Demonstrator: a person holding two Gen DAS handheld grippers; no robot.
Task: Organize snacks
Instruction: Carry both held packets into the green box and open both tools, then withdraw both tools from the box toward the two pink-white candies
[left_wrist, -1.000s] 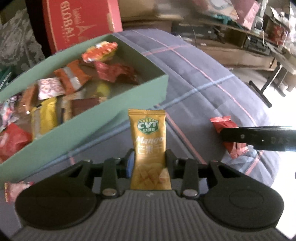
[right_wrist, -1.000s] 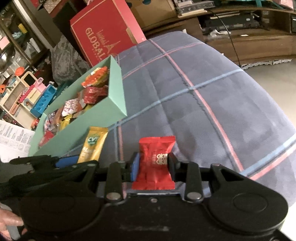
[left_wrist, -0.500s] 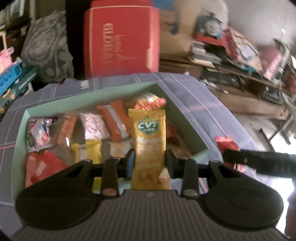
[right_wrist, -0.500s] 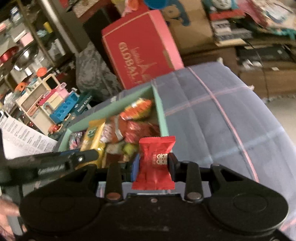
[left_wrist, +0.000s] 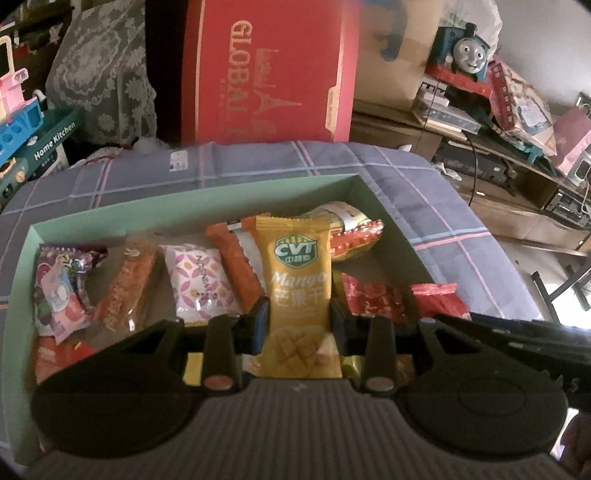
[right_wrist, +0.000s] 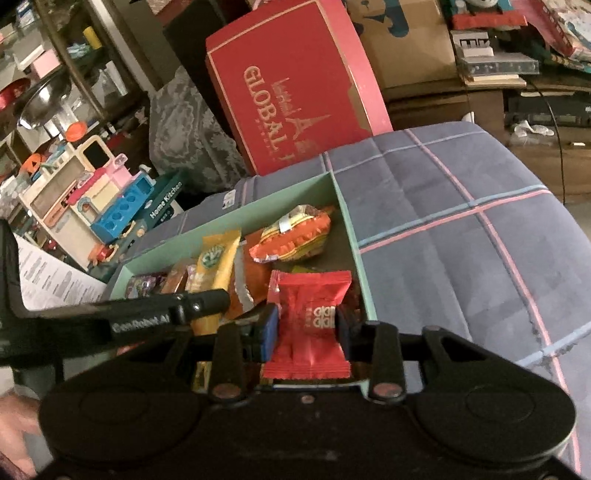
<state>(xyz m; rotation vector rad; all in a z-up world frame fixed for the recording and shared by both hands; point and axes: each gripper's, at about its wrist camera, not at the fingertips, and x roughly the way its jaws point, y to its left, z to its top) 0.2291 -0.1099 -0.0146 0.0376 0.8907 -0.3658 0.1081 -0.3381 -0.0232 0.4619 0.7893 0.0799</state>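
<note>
Over the green box (left_wrist: 391, 218), left fingers (left_wrist: 258, 317) clamp a mango packet (left_wrist: 298, 280), right fingers (right_wrist: 267, 328) a red packet (right_wrist: 310, 314).

Two grippers show, each clamping one packet: the left gripper (left_wrist: 299, 319) a yellow mango packet (left_wrist: 297, 291), the right gripper (right_wrist: 306, 325) a red packet (right_wrist: 309, 325). Ahead of both lies one green box (left_wrist: 192, 206) with roughly ten loose snacks, too heaped for an exact count. Beyond it stands one red carton (left_wrist: 266, 70).
</note>
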